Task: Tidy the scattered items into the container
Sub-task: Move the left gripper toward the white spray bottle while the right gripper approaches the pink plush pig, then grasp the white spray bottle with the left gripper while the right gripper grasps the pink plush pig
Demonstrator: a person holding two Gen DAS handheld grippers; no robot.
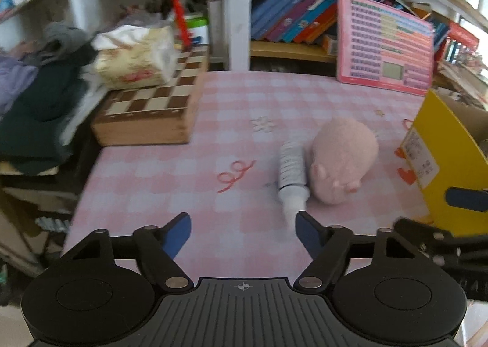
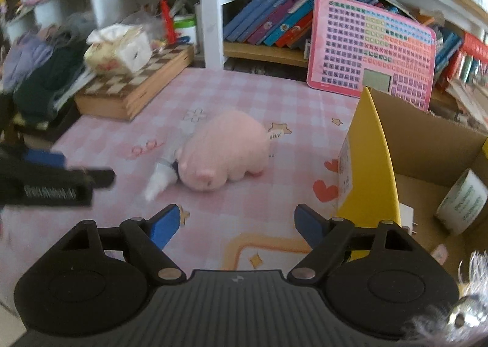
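Both grippers, left gripper (image 1: 243,232) and right gripper (image 2: 235,225), are held wide, empty; bottle (image 1: 291,173) and plush (image 1: 343,157) are left beside box (image 2: 370,164), uncollected.

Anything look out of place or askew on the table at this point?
Yes. A white tube lies on its side on the pink checked cloth, against the pink plush toy; both sit outside the yellow cardboard box. No spill or damage shows. Both grippers, left and right, are open and empty.
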